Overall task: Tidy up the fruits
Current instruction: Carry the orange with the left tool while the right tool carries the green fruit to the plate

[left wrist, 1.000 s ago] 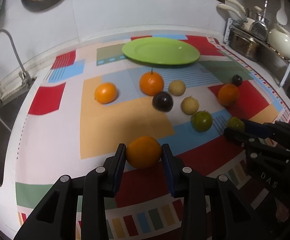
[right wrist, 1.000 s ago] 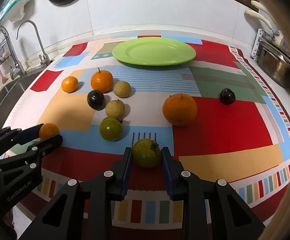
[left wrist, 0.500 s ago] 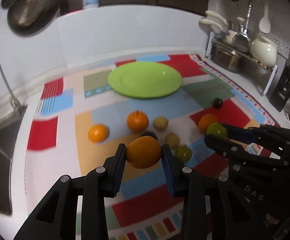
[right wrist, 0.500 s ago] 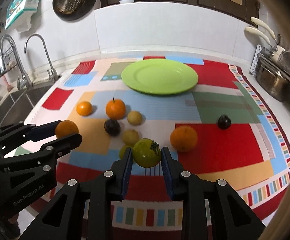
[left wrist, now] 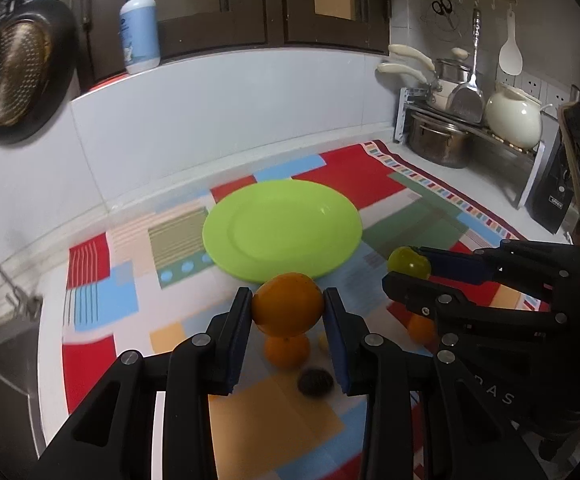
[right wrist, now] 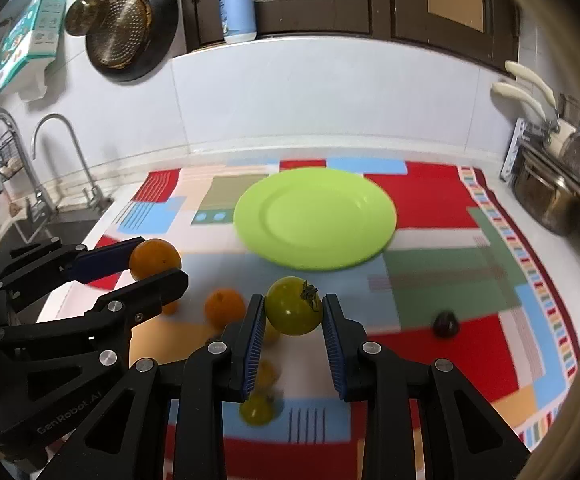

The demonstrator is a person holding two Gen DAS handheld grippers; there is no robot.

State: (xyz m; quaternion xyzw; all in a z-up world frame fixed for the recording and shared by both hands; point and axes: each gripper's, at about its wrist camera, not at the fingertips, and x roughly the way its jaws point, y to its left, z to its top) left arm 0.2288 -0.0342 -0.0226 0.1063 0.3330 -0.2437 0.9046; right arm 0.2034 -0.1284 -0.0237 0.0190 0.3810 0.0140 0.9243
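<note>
The left gripper clamped an orange at lower centre of its view, just below the green plate. The right gripper pinched a green tomato likewise. Released together over the shallow plate, either round fruit could roll off its rim.

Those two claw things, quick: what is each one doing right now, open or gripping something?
Left gripper: closed on an orange, lifted above the mat.
Right gripper: closed on a green tomato, also lifted.
</note>
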